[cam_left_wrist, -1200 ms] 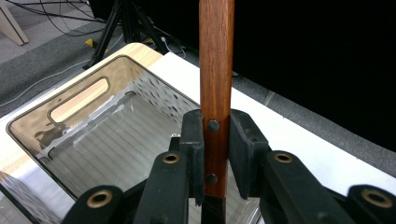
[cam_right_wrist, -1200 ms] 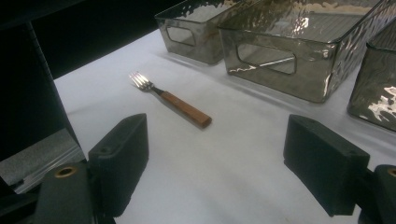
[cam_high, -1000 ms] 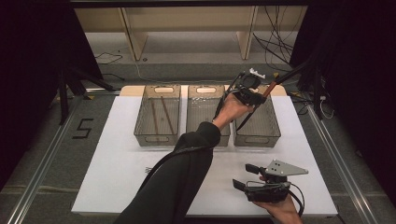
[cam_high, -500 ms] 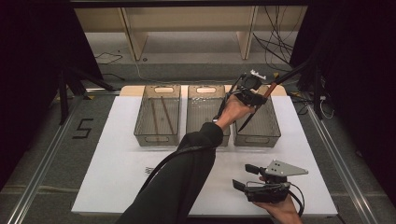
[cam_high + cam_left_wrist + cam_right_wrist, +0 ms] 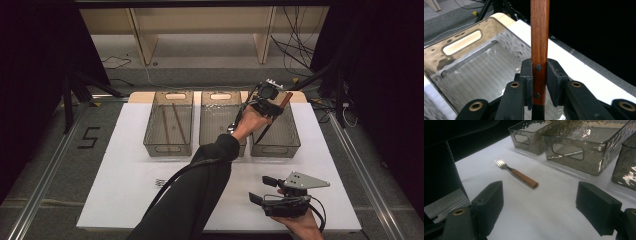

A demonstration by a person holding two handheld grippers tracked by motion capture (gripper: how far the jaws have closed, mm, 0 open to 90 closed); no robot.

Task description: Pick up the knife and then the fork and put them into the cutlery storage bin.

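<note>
Red-brown wood handle (image 5: 539, 37); smoky-grey bins (image 5: 168, 125)

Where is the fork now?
The fork lies on the white table, in front of the bins, in the right gripper view; the sleeve covers it from above.

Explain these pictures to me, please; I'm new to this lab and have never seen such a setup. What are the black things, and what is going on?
A person holds a two-jaw tool in each hand. One camera looks down from above; another rides on each tool, looking along its jaws. On the white table stand three clear bins. The left gripper clamps a wooden-handled utensil over the right bin. The right gripper rests near the table's front edge, jaws wide apart and holding nothing. A fork lies ahead of it.
</note>
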